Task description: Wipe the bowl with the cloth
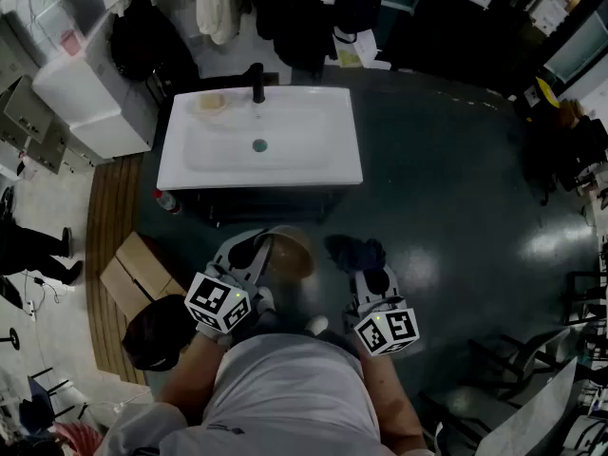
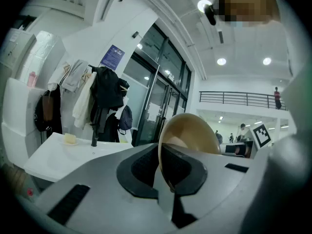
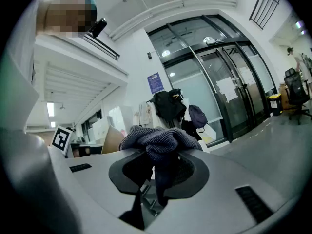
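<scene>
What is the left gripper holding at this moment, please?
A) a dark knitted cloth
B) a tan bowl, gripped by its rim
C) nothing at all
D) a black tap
B: in the left gripper view, the left gripper has its jaws closed on the rim of the tan bowl, while the dark cloth is pinched in the right gripper.

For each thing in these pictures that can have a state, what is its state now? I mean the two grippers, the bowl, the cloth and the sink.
Left gripper: shut on the rim of the bowl.
Right gripper: shut on the cloth.
Bowl: held in the air, apart from the cloth.
Cloth: bunched up, spilling over the fingers.
Sink: basin empty, no water seen at the faucet.
</scene>
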`<state>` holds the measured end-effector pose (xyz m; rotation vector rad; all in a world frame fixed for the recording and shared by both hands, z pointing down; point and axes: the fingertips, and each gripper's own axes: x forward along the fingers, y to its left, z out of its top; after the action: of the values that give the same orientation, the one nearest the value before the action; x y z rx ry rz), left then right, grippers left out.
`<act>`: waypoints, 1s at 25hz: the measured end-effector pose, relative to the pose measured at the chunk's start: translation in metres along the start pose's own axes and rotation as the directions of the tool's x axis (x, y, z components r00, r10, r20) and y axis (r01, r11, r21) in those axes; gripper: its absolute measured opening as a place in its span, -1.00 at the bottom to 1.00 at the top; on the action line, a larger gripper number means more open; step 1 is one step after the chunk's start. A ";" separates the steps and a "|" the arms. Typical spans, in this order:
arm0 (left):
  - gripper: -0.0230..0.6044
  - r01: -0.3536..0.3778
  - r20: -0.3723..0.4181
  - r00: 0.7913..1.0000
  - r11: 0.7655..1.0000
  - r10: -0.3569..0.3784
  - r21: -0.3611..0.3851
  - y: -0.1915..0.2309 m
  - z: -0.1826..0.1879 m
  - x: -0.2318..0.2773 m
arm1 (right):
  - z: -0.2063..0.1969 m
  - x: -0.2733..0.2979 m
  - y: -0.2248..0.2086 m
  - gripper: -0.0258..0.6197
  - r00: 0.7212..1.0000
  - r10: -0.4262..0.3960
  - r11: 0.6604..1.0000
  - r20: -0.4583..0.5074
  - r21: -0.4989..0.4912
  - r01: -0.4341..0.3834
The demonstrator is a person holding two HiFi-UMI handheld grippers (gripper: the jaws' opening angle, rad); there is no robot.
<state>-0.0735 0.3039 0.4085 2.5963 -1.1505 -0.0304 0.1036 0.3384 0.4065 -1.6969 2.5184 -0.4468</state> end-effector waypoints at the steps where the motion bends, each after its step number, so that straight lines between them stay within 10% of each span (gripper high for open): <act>1: -0.86 0.005 -0.003 1.000 1.000 -0.005 -0.001 0.002 0.000 0.003 | -0.001 0.003 -0.001 -0.70 1.000 -0.003 1.000 0.001 -0.002 0.003; 25: -0.86 0.068 -0.047 0.997 0.998 -0.067 -0.001 0.094 0.001 0.047 | -0.008 0.112 -0.023 -0.69 0.995 -0.099 0.995 0.008 0.028 0.099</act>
<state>-0.1090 0.2102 0.4389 2.6213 -1.0468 0.0157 0.0791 0.2289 0.4316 -1.8153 2.4175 -0.4770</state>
